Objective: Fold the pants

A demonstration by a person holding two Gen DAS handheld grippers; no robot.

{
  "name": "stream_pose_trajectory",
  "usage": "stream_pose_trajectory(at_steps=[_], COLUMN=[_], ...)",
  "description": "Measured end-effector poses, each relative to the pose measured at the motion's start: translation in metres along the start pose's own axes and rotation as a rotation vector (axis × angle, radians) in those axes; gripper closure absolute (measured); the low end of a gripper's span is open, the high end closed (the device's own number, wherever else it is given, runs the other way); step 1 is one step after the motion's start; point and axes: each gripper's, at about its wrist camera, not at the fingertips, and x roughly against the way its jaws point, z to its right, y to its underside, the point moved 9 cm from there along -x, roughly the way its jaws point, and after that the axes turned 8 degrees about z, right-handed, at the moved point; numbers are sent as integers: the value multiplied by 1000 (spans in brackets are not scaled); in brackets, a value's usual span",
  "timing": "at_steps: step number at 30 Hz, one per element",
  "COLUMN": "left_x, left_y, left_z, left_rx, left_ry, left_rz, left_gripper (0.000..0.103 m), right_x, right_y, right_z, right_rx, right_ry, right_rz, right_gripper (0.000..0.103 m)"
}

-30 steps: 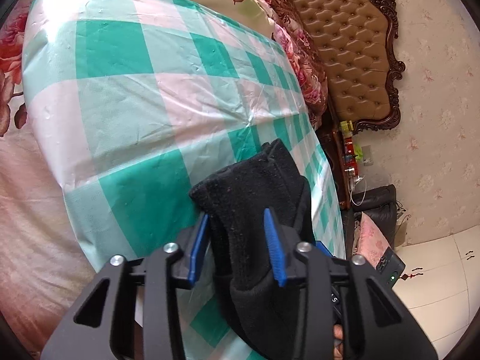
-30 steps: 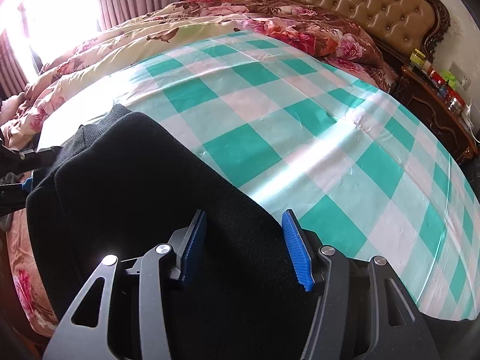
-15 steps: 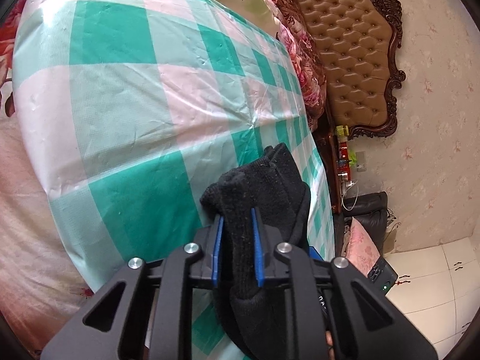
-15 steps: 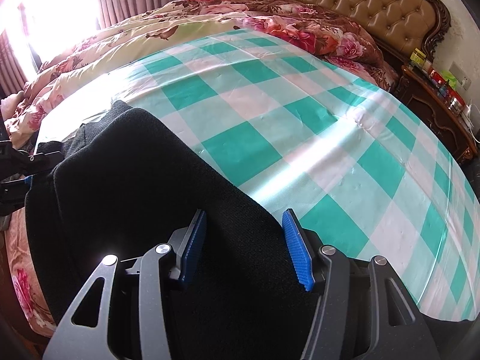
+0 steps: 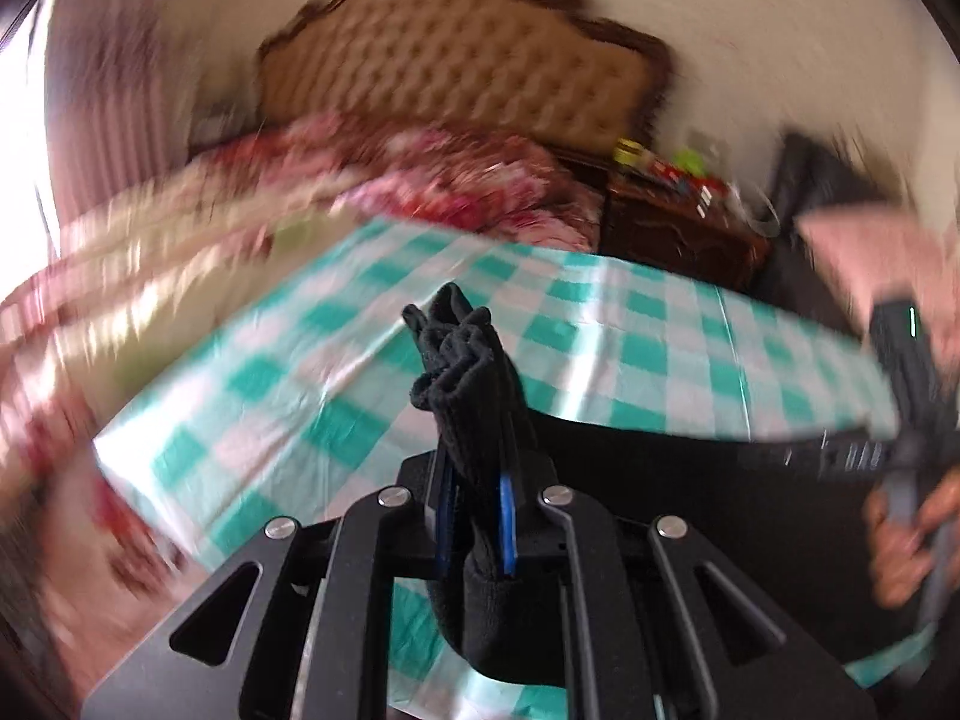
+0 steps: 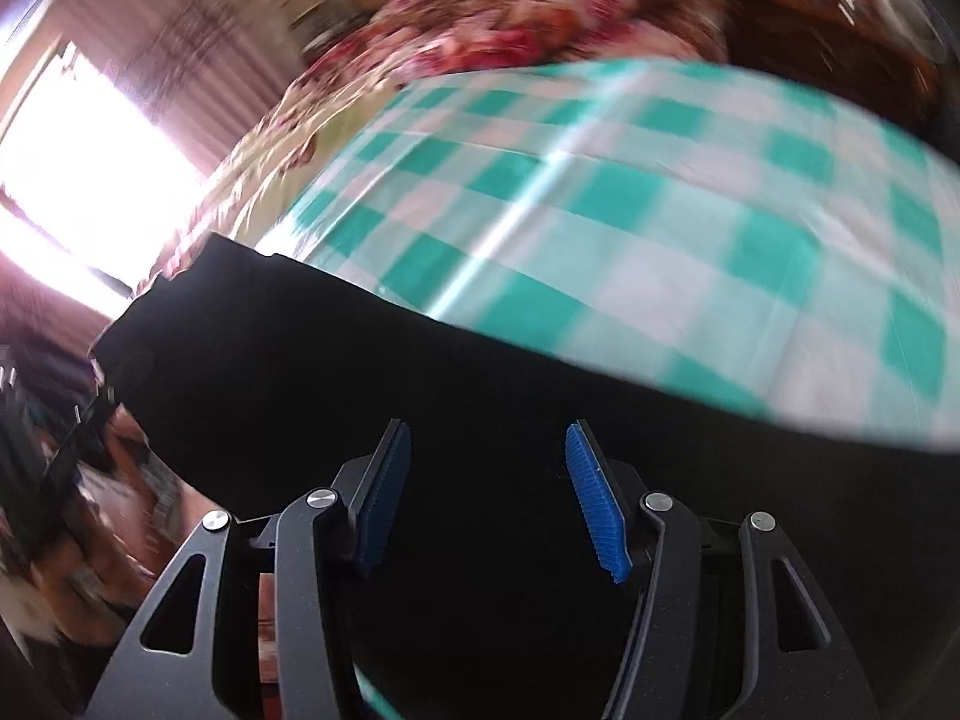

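Observation:
The black pants [image 5: 474, 396] are bunched between the blue pads of my left gripper [image 5: 474, 525], which is shut on them and holds them above the green-and-white checked sheet [image 5: 600, 312]. In the right wrist view the pants [image 6: 420, 372] spread as a wide black sheet across the lower frame. My right gripper [image 6: 489, 492] stands open, its blue pads [image 6: 591, 498] wide apart over the black fabric. Both views are motion-blurred. The other gripper and the hand that holds it show at the right edge of the left wrist view [image 5: 912, 456].
A floral quilt [image 5: 432, 180] lies piled at the head of the bed below a tufted brown headboard [image 5: 456, 66]. A dark wooden nightstand [image 5: 678, 228] with small items stands at the right. A bright window [image 6: 90, 180] with curtains is at the left.
My left gripper closed on the bunched pants and has swung up and round to face the headboard. My right gripper stayed open and has also swung, with the pants pulled wider.

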Motion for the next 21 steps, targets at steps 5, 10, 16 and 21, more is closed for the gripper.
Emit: stream_pose_trajectory(at_steps=[5,10,16,21], left_x=[36,33,21,3], left_y=[47,139,141,147], left_z=[159,232,220,226], left_rx=[-507,-772,-832,-901], left_ry=[43,125,60,96], left_rz=[130,81,80,56], left_gripper=[92,88,48,75], right_x=[55,77,76,72], right_y=[15,36,49,49], right_z=[56,85,94,81], right_rx=[-213,-291,-354,-355], right_ry=[-66,-70,-112,-156], right_rz=[40,41,2,-45], right_gripper=[45,42,42,27])
